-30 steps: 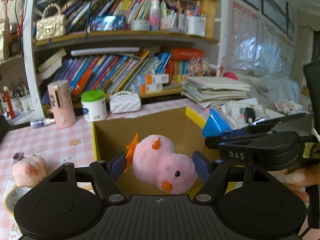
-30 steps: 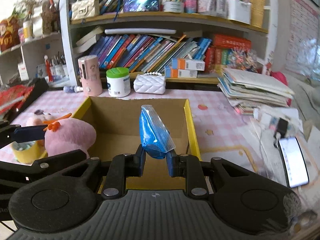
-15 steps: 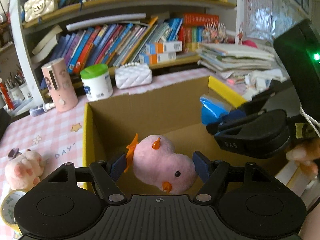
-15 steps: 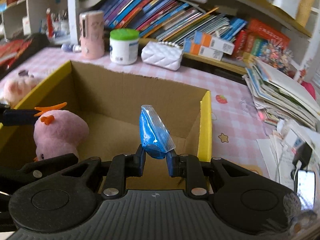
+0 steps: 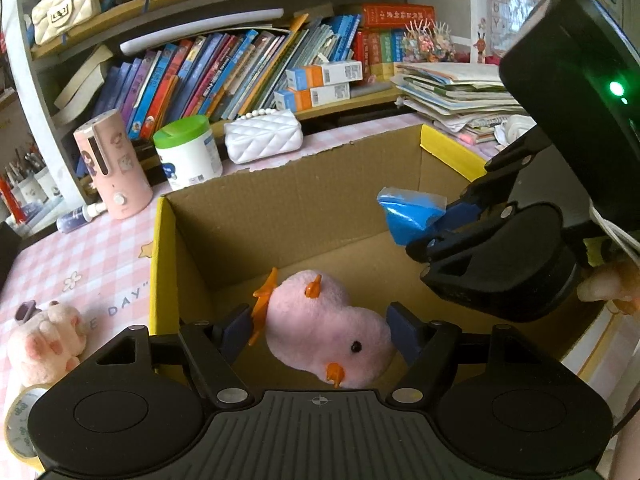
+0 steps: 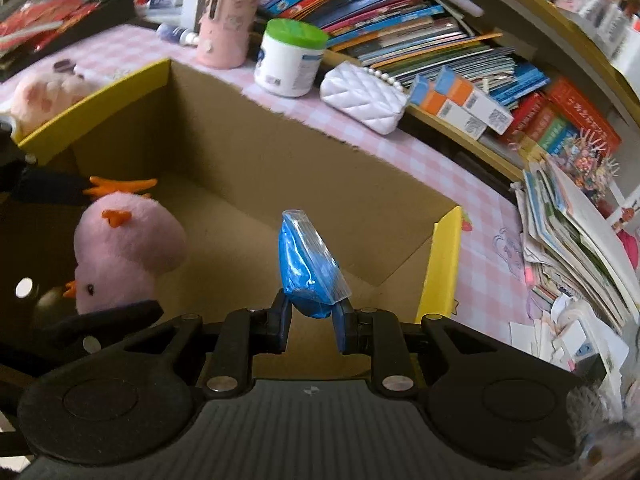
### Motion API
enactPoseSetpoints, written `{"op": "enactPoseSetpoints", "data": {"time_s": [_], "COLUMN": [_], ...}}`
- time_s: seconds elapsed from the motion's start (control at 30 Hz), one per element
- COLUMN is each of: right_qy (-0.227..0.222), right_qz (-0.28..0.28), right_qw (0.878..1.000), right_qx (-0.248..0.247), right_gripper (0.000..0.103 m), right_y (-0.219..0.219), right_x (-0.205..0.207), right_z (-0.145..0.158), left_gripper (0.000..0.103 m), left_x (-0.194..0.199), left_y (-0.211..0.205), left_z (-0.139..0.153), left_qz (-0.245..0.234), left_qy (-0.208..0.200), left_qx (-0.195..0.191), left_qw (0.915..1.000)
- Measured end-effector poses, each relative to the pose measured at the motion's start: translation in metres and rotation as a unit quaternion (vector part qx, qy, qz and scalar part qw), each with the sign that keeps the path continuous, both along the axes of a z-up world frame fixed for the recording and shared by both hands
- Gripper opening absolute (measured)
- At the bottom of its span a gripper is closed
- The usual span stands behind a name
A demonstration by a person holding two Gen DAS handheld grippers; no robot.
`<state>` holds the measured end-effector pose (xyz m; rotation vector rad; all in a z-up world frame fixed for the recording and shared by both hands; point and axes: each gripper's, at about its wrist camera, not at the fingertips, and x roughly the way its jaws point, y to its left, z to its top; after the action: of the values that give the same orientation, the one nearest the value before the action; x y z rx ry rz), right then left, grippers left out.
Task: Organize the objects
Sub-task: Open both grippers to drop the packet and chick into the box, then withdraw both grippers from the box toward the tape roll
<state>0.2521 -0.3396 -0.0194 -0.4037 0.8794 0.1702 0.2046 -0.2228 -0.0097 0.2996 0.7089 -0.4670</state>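
Note:
An open cardboard box [image 5: 300, 200] with yellow flaps stands on the pink checked table. My left gripper [image 5: 316, 330] is shut on a pink plush chick [image 5: 320, 320] with orange tail and beak. It holds the chick low inside the box by its left wall. My right gripper [image 6: 312, 316] is shut on a small blue-filled plastic bag [image 6: 308, 264], which sticks up from the fingers over the right half of the box [image 6: 300, 160]. In the left wrist view the bag [image 5: 408, 212] hangs just right of and above the chick. The chick [image 6: 128, 248] shows at the left of the right wrist view.
Behind the box stand a pink humidifier [image 5: 116, 164], a white jar with a green lid [image 5: 188, 152] and a white quilted purse [image 5: 262, 140]. A pink piggy plush [image 5: 44, 340] and a tape roll [image 5: 16, 420] lie left of it. Stacked papers [image 5: 452, 92] fill the right; bookshelves rise behind.
Both grippers have moved forward and down, from above the box rim to inside it. The right wrist has rolled, so its view now tilts. Both grips are unchanged.

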Motion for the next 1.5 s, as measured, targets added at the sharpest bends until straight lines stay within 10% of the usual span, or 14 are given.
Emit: {"op": "enactPoseSetpoints", "data": {"time_s": [0.5, 0.93, 1.5], "right_qy": [-0.061, -0.165, -0.124], "right_qz": [-0.038, -0.168, -0.263], "right_qw": [0.996, 0.966, 0.948], "right_qx": [0.053, 0.107, 0.128], "right_gripper": [0.048, 0.065, 0.074], "right_y": [-0.005, 0.002, 0.055], "right_x": [-0.030, -0.113, -0.213], "right_z": [0.027, 0.061, 0.027], "left_gripper": [0.080, 0.093, 0.095], "left_x": [-0.030, -0.085, -0.151], "left_y": [0.013, 0.066, 0.134], "left_z": [0.028, 0.051, 0.027], "left_qz": [0.014, 0.060, 0.094], "left_qy": [-0.058, -0.089, -0.045], "left_qx": [-0.036, -0.083, -0.061], "left_qw": [0.9976, 0.9908, 0.9927]}}
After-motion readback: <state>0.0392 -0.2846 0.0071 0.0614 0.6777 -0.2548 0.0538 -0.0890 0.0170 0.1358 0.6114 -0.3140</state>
